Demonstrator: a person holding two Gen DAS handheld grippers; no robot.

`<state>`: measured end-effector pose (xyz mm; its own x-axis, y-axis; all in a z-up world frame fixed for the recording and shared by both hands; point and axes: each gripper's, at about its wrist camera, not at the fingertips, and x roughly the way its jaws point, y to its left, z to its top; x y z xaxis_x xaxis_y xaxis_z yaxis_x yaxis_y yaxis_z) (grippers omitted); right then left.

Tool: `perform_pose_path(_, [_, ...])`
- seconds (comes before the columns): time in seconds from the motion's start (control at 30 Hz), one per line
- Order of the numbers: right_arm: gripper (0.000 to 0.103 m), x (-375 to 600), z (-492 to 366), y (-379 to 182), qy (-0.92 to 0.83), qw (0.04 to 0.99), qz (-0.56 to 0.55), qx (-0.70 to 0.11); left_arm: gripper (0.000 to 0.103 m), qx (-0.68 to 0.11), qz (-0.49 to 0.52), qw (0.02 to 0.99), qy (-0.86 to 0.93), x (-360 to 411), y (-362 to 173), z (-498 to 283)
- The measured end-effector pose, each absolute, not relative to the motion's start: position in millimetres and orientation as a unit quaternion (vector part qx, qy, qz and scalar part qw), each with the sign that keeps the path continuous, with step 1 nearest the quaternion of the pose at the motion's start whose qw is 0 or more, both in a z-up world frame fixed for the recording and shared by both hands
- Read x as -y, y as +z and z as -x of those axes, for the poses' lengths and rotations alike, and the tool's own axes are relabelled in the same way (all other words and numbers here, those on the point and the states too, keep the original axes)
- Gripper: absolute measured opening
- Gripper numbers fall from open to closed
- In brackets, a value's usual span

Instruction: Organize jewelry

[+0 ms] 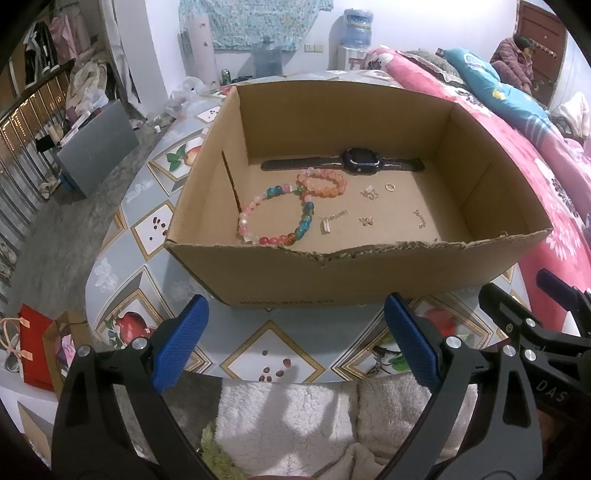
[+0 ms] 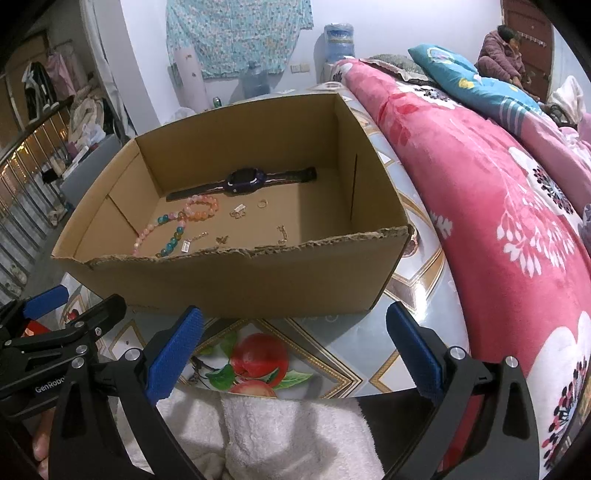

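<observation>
— Fleecy white cloth (image 1: 295,417) lies closest to the lens, under both tools. How do the fingers stand?

— Left gripper (image 1: 295,343): blue pads spread wide, nothing between them, hovering over the table's near edge, short of the cardboard box (image 1: 332,280). Right gripper (image 2: 295,350): the same, spread wide and empty, also on the near side of the box.

— And the jewelry?

— All of it lies on the box floor. A dark smartwatch (image 1: 356,160) lies flat along the far wall, strap stretched out. Just nearer than it, toward the box's left side, sits a pink-and-orange bead bracelet (image 1: 322,183); touching that, closer to the near wall, a bigger bracelet of pink, blue and red beads (image 1: 277,216). Near the box's middle there is a small gold ring (image 1: 390,187) with a little gold cluster (image 1: 369,192) beside it — I cannot tell what piece that is. Closer to the near wall: a fine chain with a tag (image 1: 330,220), a tiny gold charm (image 1: 366,220), and a short gold chain (image 1: 420,218) toward the right wall.

— What surrounds the box?

— It stands on a table (image 1: 159,221) with a fruit-patterned cover. Right of the box, a pink floral blanket (image 2: 498,206) lies heaped on a bed. Beyond the far wall stands a water dispenser (image 1: 356,33), and a person in a padded coat (image 2: 498,51) sits by a door.
</observation>
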<state>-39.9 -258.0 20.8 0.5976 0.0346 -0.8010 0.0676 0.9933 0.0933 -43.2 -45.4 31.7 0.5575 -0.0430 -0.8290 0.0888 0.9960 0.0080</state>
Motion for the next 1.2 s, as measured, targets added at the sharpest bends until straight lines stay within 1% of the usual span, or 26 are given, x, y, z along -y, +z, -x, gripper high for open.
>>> perform_pose_path(1.2, [0.097, 262.5, 36.6, 18.8, -0.014, 0.890, -0.057, -0.452, 0.092, -0.470, -0.024, 0.882, -0.038, 46.3, 31.7, 42.4])
